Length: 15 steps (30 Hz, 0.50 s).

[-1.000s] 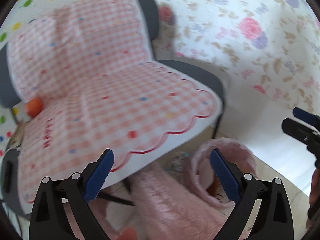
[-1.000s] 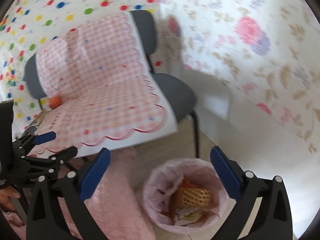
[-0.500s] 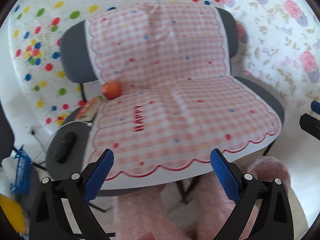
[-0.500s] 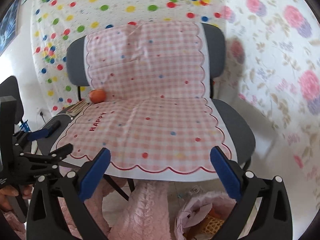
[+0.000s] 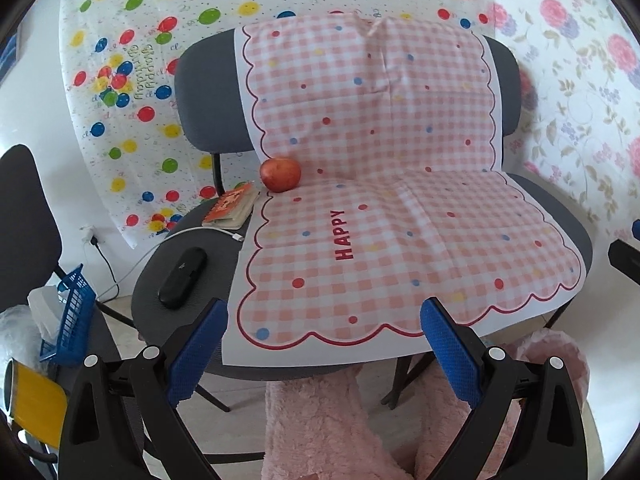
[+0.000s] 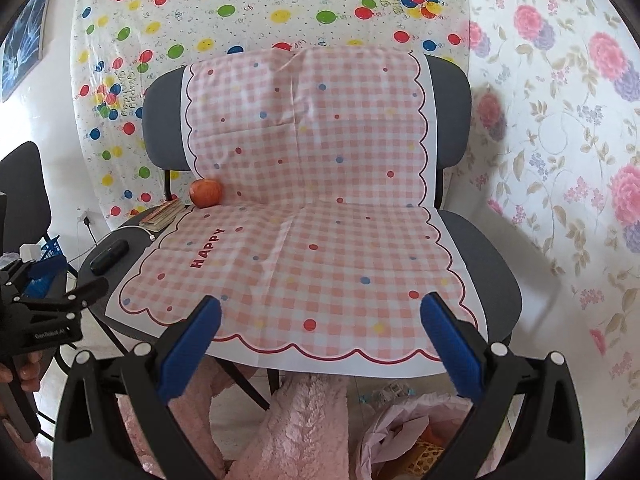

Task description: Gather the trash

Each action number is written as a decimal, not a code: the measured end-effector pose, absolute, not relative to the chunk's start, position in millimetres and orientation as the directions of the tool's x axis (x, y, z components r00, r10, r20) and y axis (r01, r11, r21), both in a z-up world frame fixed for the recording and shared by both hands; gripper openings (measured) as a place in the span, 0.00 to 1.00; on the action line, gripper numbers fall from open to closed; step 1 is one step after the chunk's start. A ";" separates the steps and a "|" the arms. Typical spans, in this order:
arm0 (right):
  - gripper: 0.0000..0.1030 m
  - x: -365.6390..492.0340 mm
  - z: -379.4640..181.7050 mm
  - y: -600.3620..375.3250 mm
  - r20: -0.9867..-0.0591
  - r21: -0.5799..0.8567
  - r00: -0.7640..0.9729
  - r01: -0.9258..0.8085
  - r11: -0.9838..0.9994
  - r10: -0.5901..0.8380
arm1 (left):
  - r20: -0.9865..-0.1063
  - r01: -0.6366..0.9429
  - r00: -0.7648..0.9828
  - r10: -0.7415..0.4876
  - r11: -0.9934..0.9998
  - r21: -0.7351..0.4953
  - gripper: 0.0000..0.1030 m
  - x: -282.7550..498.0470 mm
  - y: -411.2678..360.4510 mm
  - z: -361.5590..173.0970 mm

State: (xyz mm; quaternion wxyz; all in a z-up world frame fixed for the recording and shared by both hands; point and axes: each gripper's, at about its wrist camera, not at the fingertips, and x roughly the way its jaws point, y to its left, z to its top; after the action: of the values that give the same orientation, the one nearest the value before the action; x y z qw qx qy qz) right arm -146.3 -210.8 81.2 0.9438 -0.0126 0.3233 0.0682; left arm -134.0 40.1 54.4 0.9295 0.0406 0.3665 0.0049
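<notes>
Trash bin bag (image 6: pixel 404 440), pink-lined, stands on the floor just below the front edge of the chair (image 6: pixel 488 264); its mouth faces upward and holds a yellow mesh wrapper (image 6: pixel 424 454) with other crumpled waste. In the left wrist view only its rim (image 5: pixel 560 344) shows, at lower right. No loose trash is visible on the gingham sheet (image 5: pixel 400 240) covering the seat; its long axis runs from the chair back toward the camera, with the word "HAPPY" reading along that axis. At the sheet's rear left corner sits an apple (image 5: pixel 280 174), roughly round and without a clear pointing direction. Beside it, on a second seat, lie a small book (image 5: pixel 232 210) and a black case (image 5: pixel 183 272). The left gripper (image 5: pixel 322 354) and right gripper (image 6: pixel 318 352) both hover before the seat, jaws spread wide and holding nothing. The step in hand appears to be a search; it is best done by scanning slowly and level, checking the seat edges.
</notes>
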 end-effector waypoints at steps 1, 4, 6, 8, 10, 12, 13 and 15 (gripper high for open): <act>0.95 -145.5 80.1 -210.9 -0.616 0.017 0.779 -0.133 0.991 0.115 | -0.680 0.019 0.732 0.039 0.997 0.078 0.93 -133.5 41.4 54.7; 0.95 -143.7 77.8 -211.1 -0.623 0.020 0.774 -0.128 0.992 0.113 | -0.682 0.018 0.730 0.039 0.997 0.077 0.93 -131.9 42.9 53.5; 0.95 -143.0 76.3 -211.7 -0.625 0.022 0.772 -0.128 0.992 0.113 | -0.684 0.021 0.729 0.037 0.997 0.076 0.93 -131.5 42.7 53.2; 0.95 -142.5 75.7 -211.8 -0.628 0.019 0.770 -0.126 0.992 0.110 | -0.684 0.024 0.728 0.036 0.997 0.078 0.93 -130.7 42.5 52.7; 0.95 -141.5 74.5 -212.1 -0.631 0.018 0.768 -0.122 0.992 0.106 | -0.685 0.026 0.728 0.035 0.997 0.079 0.93 -129.8 42.4 52.3; 0.95 -141.2 73.9 -212.5 -0.632 0.021 0.767 -0.122 0.992 0.107 | -0.686 0.021 0.726 0.038 0.997 0.077 0.93 -130.5 41.8 52.5; 0.95 -141.1 73.8 -212.6 -0.632 0.020 0.768 -0.123 0.992 0.108 | -0.688 0.022 0.725 0.037 0.997 0.076 0.93 -130.2 41.6 52.2; 0.95 -141.1 73.6 -212.8 -0.631 0.020 0.768 -0.124 0.992 0.109 | -0.688 0.021 0.725 0.038 0.997 0.077 0.93 -130.0 40.9 51.5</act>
State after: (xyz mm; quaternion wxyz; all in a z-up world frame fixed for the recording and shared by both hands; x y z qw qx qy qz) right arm -141.1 -212.8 73.6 0.9401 -0.0117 0.3349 0.0620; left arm -130.0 40.9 51.5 0.9278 0.0399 0.3710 0.0045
